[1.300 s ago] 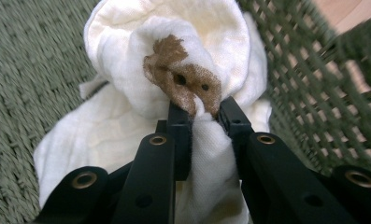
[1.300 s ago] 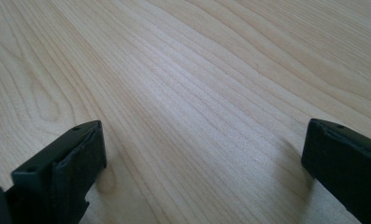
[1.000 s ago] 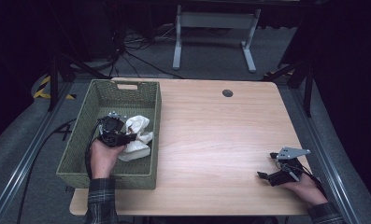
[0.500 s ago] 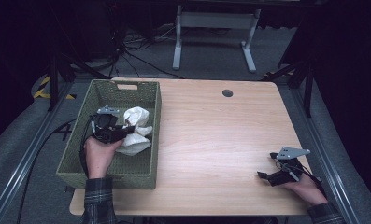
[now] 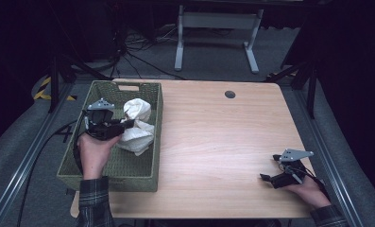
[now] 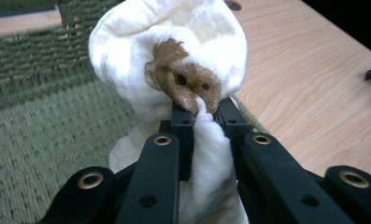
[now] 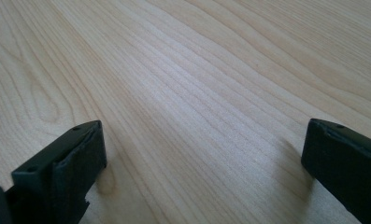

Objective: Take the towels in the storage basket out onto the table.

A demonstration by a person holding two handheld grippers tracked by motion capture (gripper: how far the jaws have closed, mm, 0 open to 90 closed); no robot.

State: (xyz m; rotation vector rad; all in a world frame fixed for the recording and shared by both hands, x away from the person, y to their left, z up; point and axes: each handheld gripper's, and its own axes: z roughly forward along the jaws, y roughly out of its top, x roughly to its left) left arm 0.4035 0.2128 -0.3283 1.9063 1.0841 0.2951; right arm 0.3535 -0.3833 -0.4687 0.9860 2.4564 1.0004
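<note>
Your right gripper [image 5: 270, 178] rests low on the near table [image 5: 213, 142] edge, jaws spread wide, nothing between; your left gripper [image 6: 201, 114] pinches the white cloth [image 6: 174, 51], brown-stained, above the green woven basket [image 5: 128, 175] at far left.

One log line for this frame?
left gripper: shut on white cloth | over green basket | right gripper: open, on table

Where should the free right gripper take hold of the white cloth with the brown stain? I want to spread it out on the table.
Probably the loose bunched end of the white cloth that stands above the green woven basket, coming from the table side over the basket's wall. The left gripper already pinches the folds by the brown stain, so that end is free. The right gripper lies open on the table.
</note>
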